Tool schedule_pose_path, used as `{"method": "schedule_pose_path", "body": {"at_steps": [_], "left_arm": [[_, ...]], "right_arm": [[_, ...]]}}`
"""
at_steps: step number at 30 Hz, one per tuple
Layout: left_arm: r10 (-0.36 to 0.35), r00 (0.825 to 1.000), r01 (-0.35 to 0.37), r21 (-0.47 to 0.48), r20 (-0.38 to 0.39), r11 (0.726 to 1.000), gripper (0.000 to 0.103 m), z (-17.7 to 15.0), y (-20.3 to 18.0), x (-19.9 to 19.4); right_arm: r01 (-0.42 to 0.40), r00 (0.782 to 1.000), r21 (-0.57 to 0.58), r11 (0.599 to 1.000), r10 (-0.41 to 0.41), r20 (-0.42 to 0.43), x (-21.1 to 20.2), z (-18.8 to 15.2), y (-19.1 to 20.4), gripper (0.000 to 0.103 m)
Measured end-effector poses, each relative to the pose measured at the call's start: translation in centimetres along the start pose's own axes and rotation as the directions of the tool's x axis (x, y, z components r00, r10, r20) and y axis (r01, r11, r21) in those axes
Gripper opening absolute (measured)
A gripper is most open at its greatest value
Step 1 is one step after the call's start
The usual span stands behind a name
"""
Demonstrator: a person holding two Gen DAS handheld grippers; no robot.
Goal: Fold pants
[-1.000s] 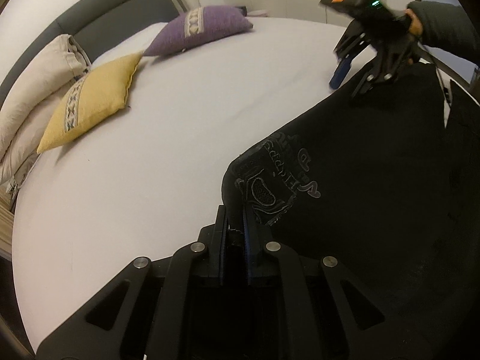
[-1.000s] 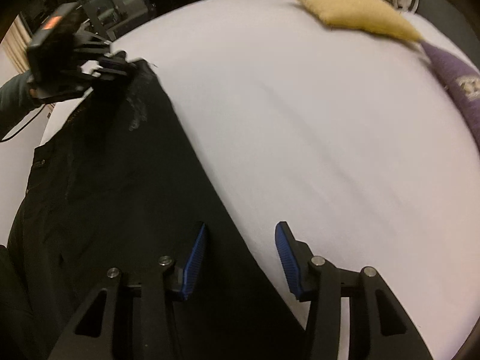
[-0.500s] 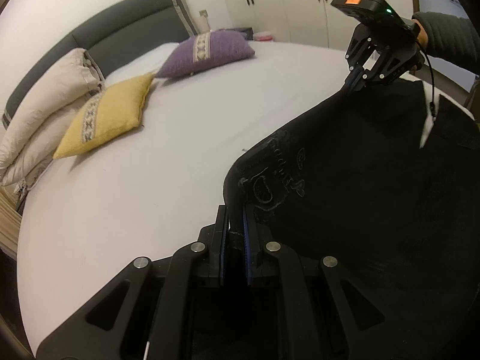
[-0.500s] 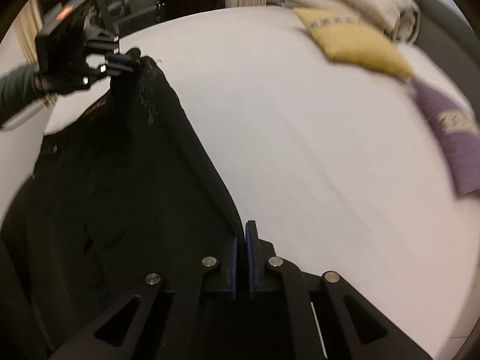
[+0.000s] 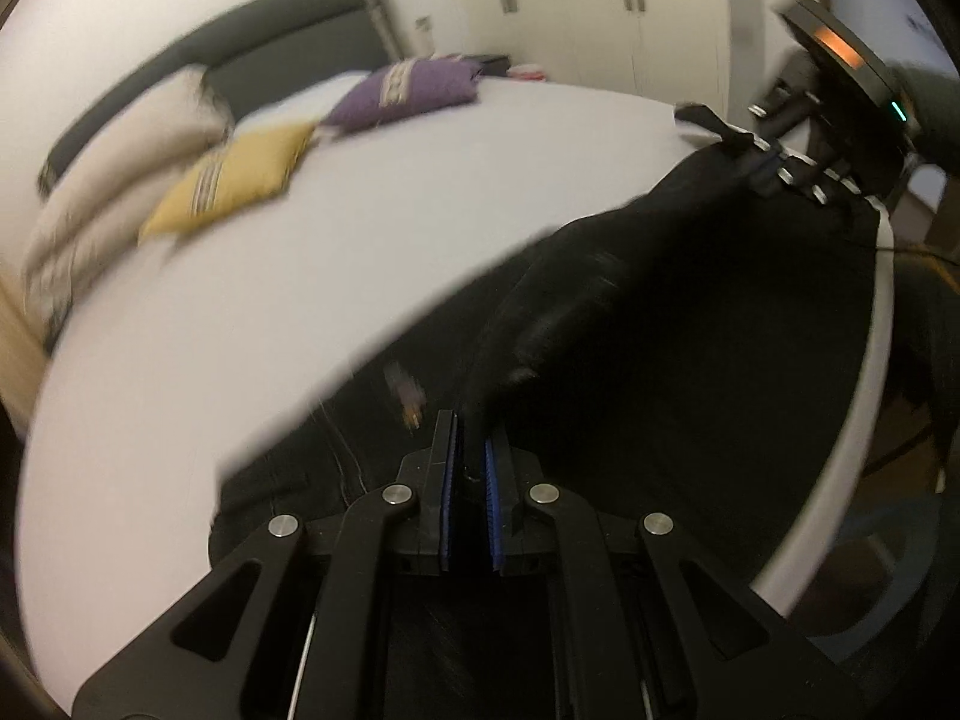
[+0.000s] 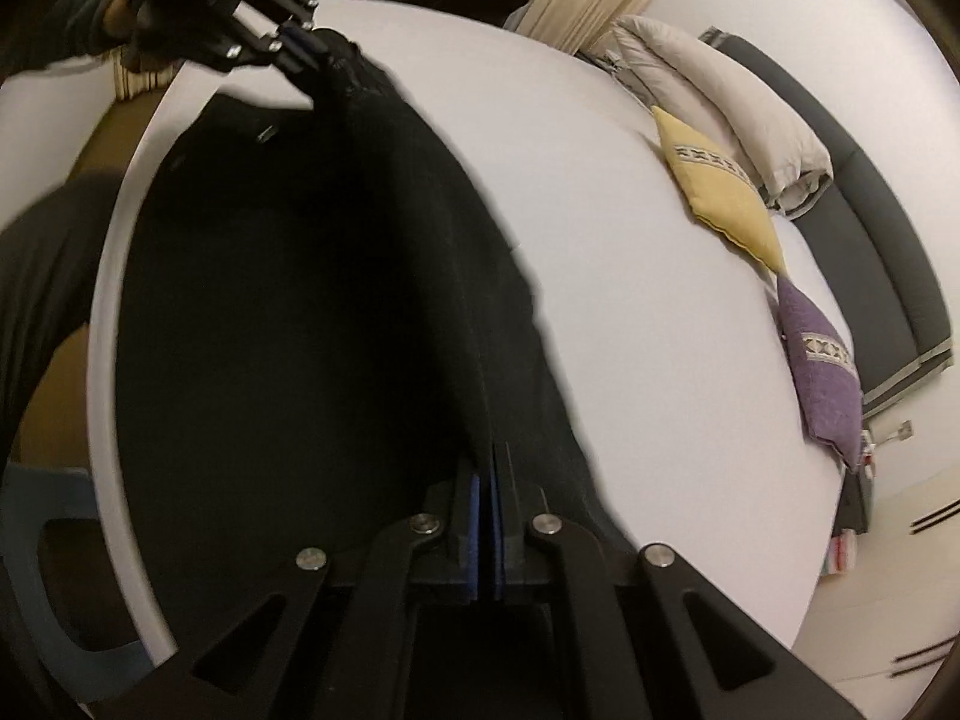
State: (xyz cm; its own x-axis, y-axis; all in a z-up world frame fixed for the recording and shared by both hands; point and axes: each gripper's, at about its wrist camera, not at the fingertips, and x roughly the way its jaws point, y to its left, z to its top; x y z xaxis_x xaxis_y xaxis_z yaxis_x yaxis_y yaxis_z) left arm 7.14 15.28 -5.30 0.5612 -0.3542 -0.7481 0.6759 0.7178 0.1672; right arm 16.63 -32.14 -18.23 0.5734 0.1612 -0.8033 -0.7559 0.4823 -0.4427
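Observation:
Black pants lie on a white bed, and they also show in the right wrist view. My left gripper is shut on a fold of the pants and holds it raised above the cloth beneath. It shows far left in the right wrist view. My right gripper is shut on the other edge of the pants. It shows at the far right of the left wrist view, pinching the cloth there. The fabric hangs taut between the two grippers.
A yellow pillow, a purple pillow and cream pillows sit by the grey headboard. White wardrobe doors stand beyond the bed. The bed's near edge curves along the left, with floor beside it.
The right gripper closed on the pants edge. Both grippers then lifted their edges and carried them across over the rest of the pants; the left view is blurred by motion.

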Motion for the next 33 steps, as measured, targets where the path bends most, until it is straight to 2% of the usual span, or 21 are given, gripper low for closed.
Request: {"method": "schedule_pose_path", "body": {"at_steps": [2, 4, 7, 11, 12, 22, 29, 33], "left_arm": [[-0.003, 1.000, 0.002, -0.055, -0.023, 0.998, 0.007, -2.6, -1.1, -0.4], [0.010, 0.999, -0.013, -0.060, -0.048, 0.998, 0.007, -4.9, -2.6, -0.6], [0.032, 0.998, -0.034, -0.039, -0.060, 0.999, 0.007, -6.7, -4.7, -1.2], [0.042, 0.997, -0.045, -0.047, -0.064, 0.998, 0.007, -8.1, -5.6, -1.4], [0.044, 0.997, -0.047, -0.055, -0.065, 0.997, 0.007, -8.5, -5.7, -1.4], [0.041, 0.998, -0.044, -0.052, -0.056, 0.998, 0.007, -8.5, -4.8, -1.1], [0.037, 0.998, -0.038, -0.019, -0.059, 0.999, 0.007, -9.8, -5.8, -1.5], [0.027, 0.998, -0.028, -0.023, -0.052, 0.999, 0.007, -10.0, -5.8, -1.5]], "right_arm": [[-0.022, 1.000, 0.039, 0.999, 0.022, -0.004, -0.2, -0.7, 3.0, 0.003], [-0.032, 0.999, 0.068, 0.997, 0.033, -0.021, 0.5, -1.3, 5.1, 0.003], [0.004, 0.998, 0.059, 0.998, 0.000, -0.065, 1.3, -2.3, 7.9, 0.003], [0.027, 0.997, 0.092, 0.995, -0.020, -0.073, 1.7, -2.1, 8.4, 0.003], [0.033, 0.997, 0.090, 0.995, -0.026, -0.072, 0.6, -2.5, 10.3, 0.003], [0.100, 0.991, -0.008, 0.995, -0.101, -0.084, -0.3, -2.2, 12.9, 0.003], [0.114, 0.990, 0.059, 0.992, -0.108, -0.093, -0.7, -2.9, 13.9, 0.004], [0.123, 0.988, 0.056, 0.991, -0.117, -0.102, -1.3, -3.1, 14.5, 0.004]]}}
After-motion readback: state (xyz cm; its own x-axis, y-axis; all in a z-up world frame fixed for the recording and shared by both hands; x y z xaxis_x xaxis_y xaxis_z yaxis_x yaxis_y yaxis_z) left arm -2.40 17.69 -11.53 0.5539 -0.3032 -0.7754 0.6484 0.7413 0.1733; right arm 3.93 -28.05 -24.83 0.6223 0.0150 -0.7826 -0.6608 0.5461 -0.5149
